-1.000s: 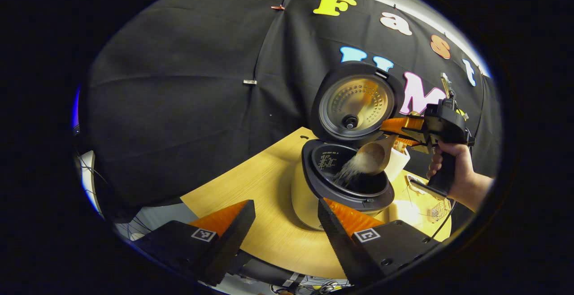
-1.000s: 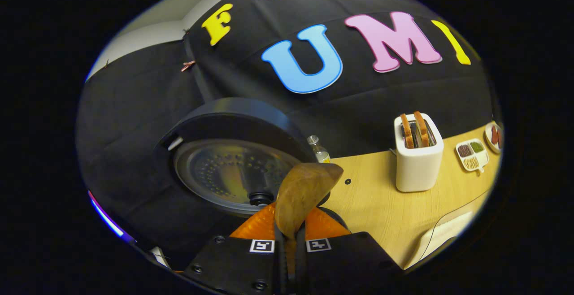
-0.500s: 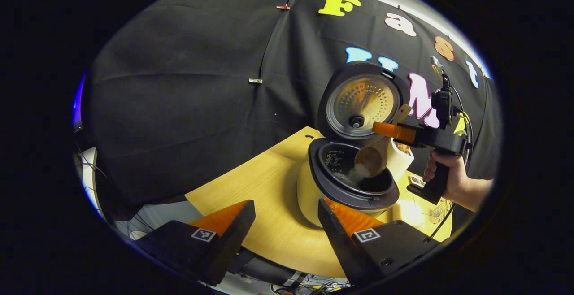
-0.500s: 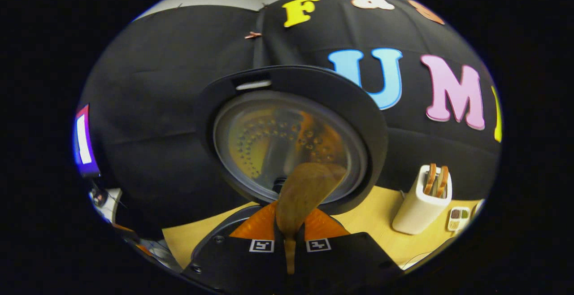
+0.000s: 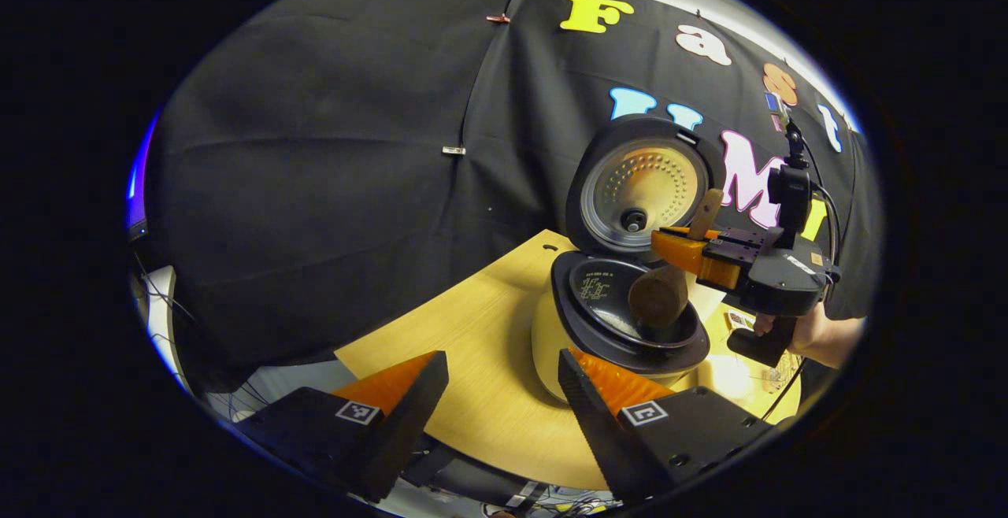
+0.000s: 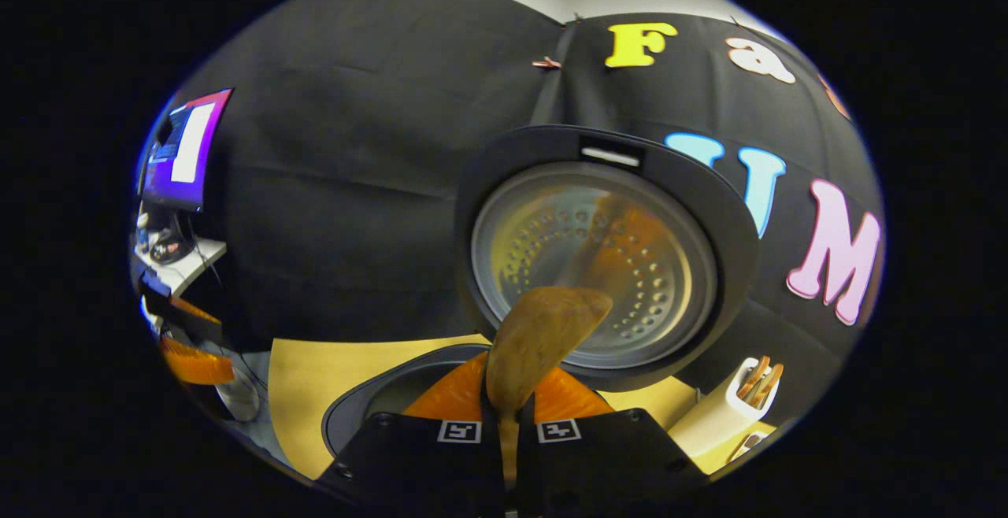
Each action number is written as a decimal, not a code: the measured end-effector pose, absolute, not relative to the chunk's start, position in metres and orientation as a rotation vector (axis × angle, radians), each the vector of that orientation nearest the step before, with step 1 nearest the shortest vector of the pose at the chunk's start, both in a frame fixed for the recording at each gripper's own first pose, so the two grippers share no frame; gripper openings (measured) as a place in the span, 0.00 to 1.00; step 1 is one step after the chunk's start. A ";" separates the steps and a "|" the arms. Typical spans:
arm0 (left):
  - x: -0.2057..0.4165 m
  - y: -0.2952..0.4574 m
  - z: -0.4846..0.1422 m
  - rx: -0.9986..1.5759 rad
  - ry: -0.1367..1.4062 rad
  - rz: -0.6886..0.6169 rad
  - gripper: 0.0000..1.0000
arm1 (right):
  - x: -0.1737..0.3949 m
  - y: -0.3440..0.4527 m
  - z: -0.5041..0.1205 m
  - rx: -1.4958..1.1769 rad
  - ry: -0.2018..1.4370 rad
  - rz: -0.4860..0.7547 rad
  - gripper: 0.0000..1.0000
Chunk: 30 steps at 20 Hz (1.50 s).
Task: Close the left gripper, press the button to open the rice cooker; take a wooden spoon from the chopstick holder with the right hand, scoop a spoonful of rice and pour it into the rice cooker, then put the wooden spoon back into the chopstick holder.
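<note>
The rice cooker [image 5: 622,321] stands on the wooden table [image 5: 465,337], right of the middle in the left gripper view, with its lid [image 5: 642,183] raised upright at the far side. The inside of the lid is a round metal plate with many small holes. The pot [image 5: 610,305] inside the cooker is dark; I cannot tell how much rice lies in it.

The right gripper [image 5: 681,249] is above the right part of the open pot, and a hand [image 5: 815,333] holds it from the right. Its two fingers are pressed together on the handle of the wooden spoon [image 5: 660,296]. The bowl of the spoon hangs down over the pot, with its rounded back turned to the camera, and the end of the handle stands up above the fingers.

In the right gripper view the right gripper [image 6: 510,416] pinches the wooden spoon [image 6: 539,337] at the neck, and the spoon's bowl points up in front of the lid [image 6: 598,258]. The rim of the cooker [image 6: 378,392] is just below. At the far right stands a white toaster [image 6: 720,416] with bread slices in its slots.

The left gripper [image 5: 500,392] is near the camera, in front of the cooker, with its fingers spread apart and nothing between them.
</note>
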<state>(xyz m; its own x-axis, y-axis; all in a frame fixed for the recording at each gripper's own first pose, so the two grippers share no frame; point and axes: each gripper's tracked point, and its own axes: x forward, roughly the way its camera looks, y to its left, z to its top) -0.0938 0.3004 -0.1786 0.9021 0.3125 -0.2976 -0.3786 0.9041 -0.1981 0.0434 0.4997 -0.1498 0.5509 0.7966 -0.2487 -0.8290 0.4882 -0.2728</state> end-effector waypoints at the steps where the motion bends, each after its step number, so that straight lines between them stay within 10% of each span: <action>1: -0.094 0.301 -0.179 -0.243 0.264 0.361 0.95 | 0.042 0.500 -0.151 -0.379 0.100 0.988 0.11; 15: -0.083 0.246 -0.146 -0.175 0.212 0.253 0.95 | 0.086 0.381 -0.075 0.011 0.179 0.693 0.11; 30: -0.042 0.139 -0.110 -0.076 0.176 0.112 0.95 | 0.126 0.079 -0.032 0.160 0.129 0.184 0.11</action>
<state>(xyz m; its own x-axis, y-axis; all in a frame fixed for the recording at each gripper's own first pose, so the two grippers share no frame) -0.0422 0.1394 -0.1095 0.9784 0.1046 -0.1783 -0.1178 0.9909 -0.0652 0.1257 0.0795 -0.0319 0.9749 0.1918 -0.1133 -0.1712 0.9705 0.1695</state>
